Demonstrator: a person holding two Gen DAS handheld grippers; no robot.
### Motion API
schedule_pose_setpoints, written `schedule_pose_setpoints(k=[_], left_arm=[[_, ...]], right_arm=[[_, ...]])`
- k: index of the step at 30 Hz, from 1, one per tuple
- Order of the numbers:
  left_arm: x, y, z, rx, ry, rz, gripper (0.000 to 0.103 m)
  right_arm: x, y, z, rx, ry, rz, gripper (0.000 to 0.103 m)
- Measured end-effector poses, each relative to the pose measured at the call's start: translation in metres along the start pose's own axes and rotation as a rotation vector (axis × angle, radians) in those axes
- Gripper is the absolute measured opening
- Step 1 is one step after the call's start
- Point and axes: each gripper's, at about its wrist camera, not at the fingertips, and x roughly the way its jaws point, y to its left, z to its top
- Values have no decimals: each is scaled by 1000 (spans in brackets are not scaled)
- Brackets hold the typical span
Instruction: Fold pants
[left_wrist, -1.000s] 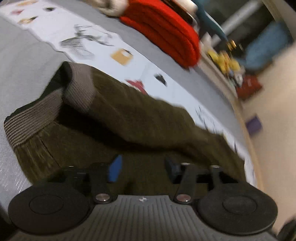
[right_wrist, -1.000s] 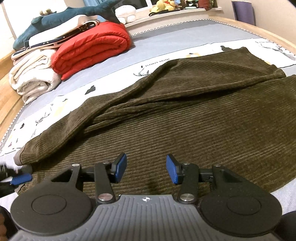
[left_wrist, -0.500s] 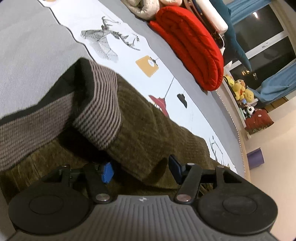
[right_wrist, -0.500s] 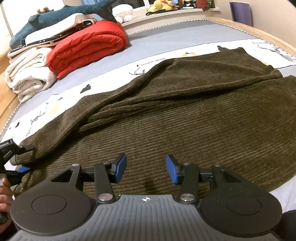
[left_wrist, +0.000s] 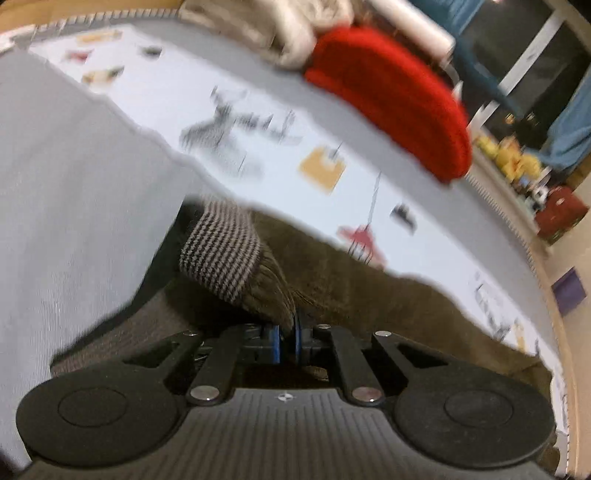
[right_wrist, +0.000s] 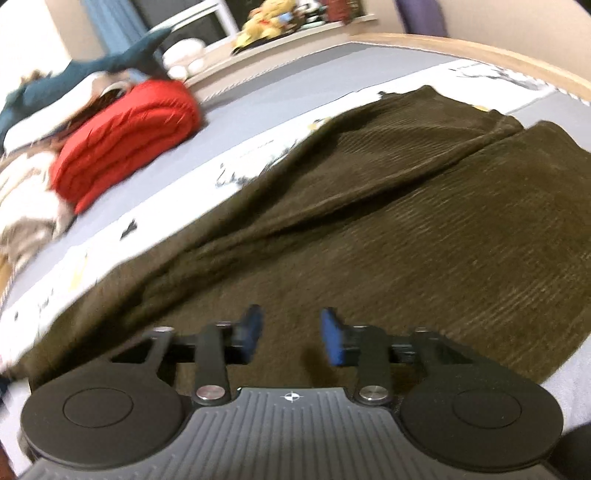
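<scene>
pinching the corduroy pants (left_wrist: 369, 291) beside the ribbed cuff (left_wrist: 221, 254), the left gripper (left_wrist: 287, 338) is risking slippage; the right gripper (right_wrist: 291, 338) is closing, not yet gripping cloth.

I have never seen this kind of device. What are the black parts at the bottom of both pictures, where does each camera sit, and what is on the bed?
There is no robot here. A person holds one two-finger gripper in each hand, and a wide-angle camera on each gripper looks forward along its fingers. The black parts at the bottom are the gripper itself. In the left view, the left gripper is shut on the dark brown pants, near their striped waistband. In the right view, the right gripper is closing over the pants, with its blue pads still apart and not pinching the cloth. The pants lie spread on a grey bed. A folded red blanket lies farther back.
</scene>
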Motion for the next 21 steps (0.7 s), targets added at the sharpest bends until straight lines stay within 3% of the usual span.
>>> schedule_pose_setpoints(k=[4, 11, 16, 21], left_arm=[[2, 1, 0, 31, -6, 11, 8], [3, -1, 0, 39, -22, 32, 8], [-4, -7, -1, 97, -75, 70, 9], [-1, -8, -3, 120, -76, 80, 9]], right_arm=[[12, -14, 39, 86, -52, -13, 27], [60, -43, 136, 245, -120, -56, 36], [122, -52, 181, 302, -53, -50, 46], [174, -52, 192, 338, 10, -79, 49]])
